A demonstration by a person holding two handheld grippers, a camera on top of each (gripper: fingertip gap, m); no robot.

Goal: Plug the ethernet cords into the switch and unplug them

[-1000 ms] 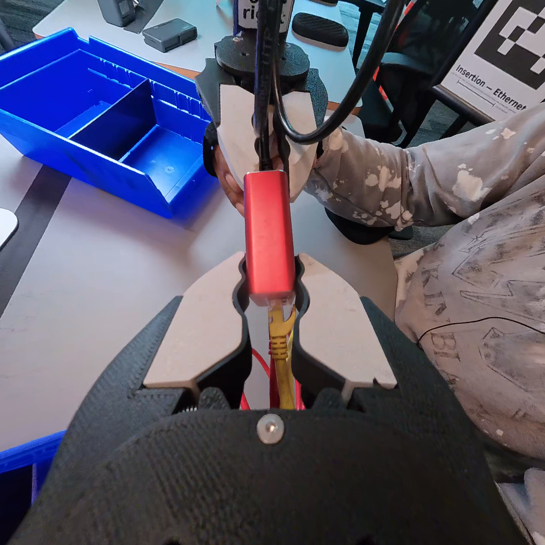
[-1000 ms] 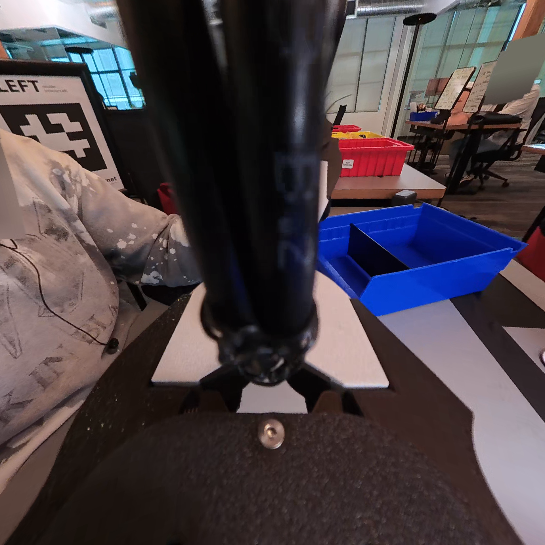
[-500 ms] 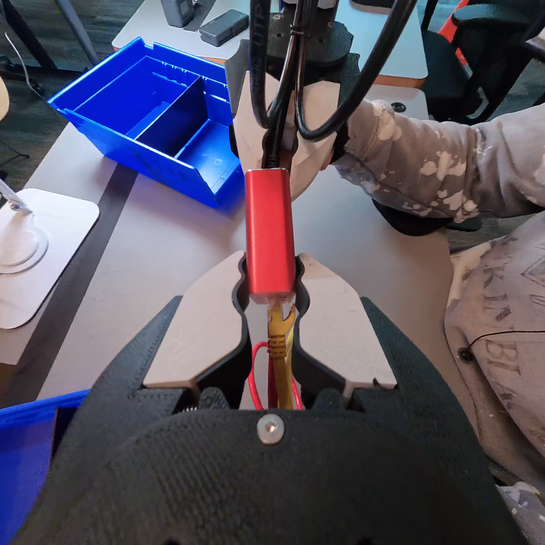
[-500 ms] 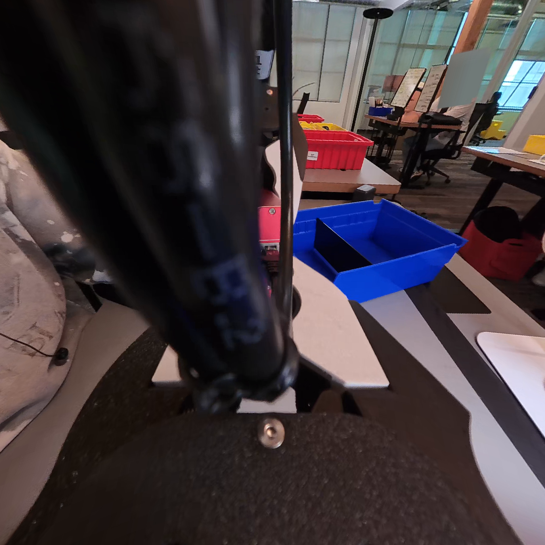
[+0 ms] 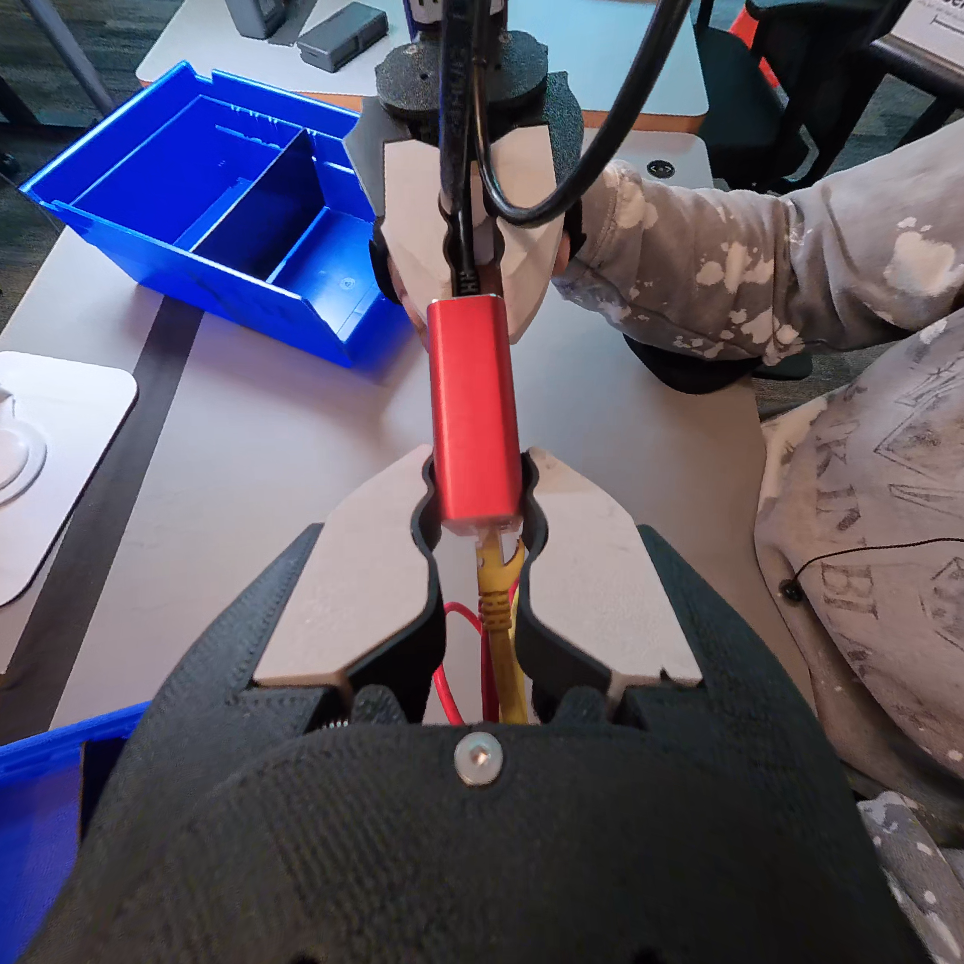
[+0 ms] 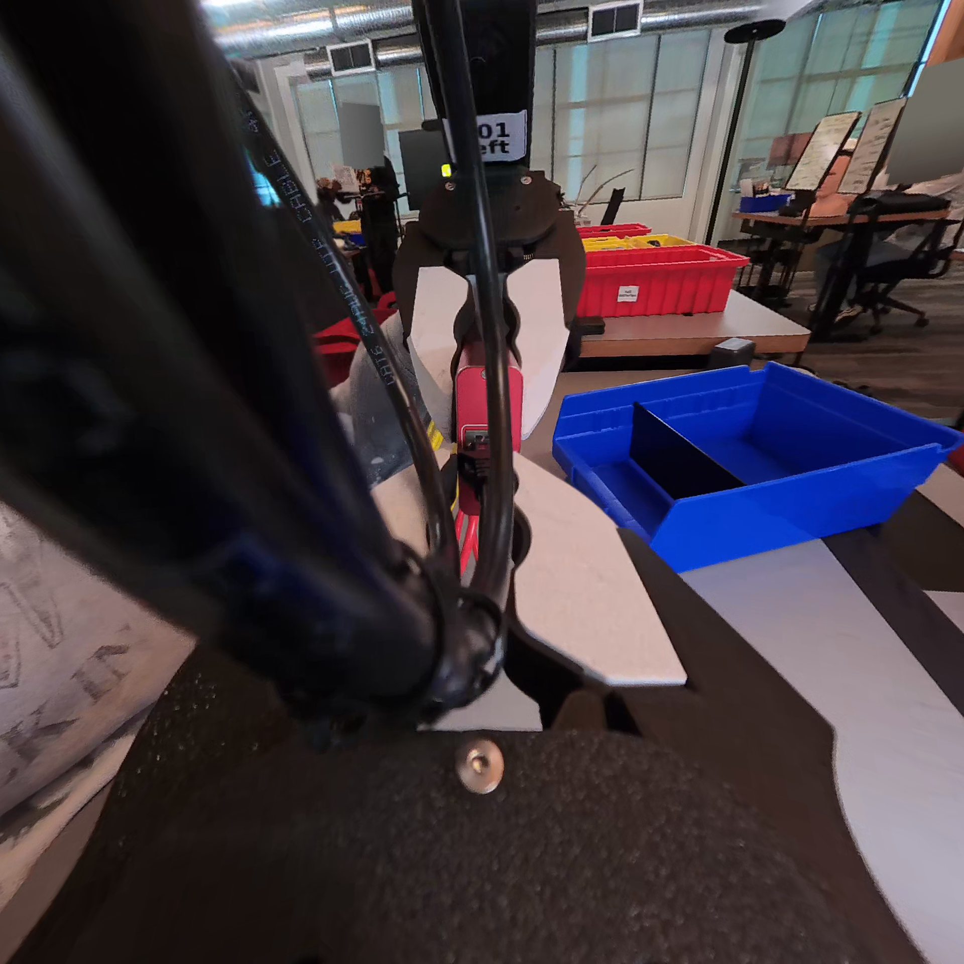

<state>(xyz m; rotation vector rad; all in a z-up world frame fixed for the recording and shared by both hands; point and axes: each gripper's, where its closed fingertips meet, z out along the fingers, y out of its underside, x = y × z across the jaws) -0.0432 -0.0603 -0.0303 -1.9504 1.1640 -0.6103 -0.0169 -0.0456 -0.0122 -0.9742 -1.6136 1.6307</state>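
The left tool [image 5: 477, 487] is clamped on the red switch [image 5: 472, 412], whose long axis points toward 12 o'clock. There the right tool [image 5: 467, 271] grips the black cord [image 5: 459, 182], its plug at the switch's far port.

A slim red metal switch box [image 5: 473, 412] sits clamped lengthwise between the left gripper's [image 5: 476, 487] fingertips, held above the table. A yellow ethernet cord [image 5: 498, 615] is plugged into its near end; a black ethernet cord [image 5: 461, 172], pinched in the right gripper [image 5: 469, 271], enters its far end.
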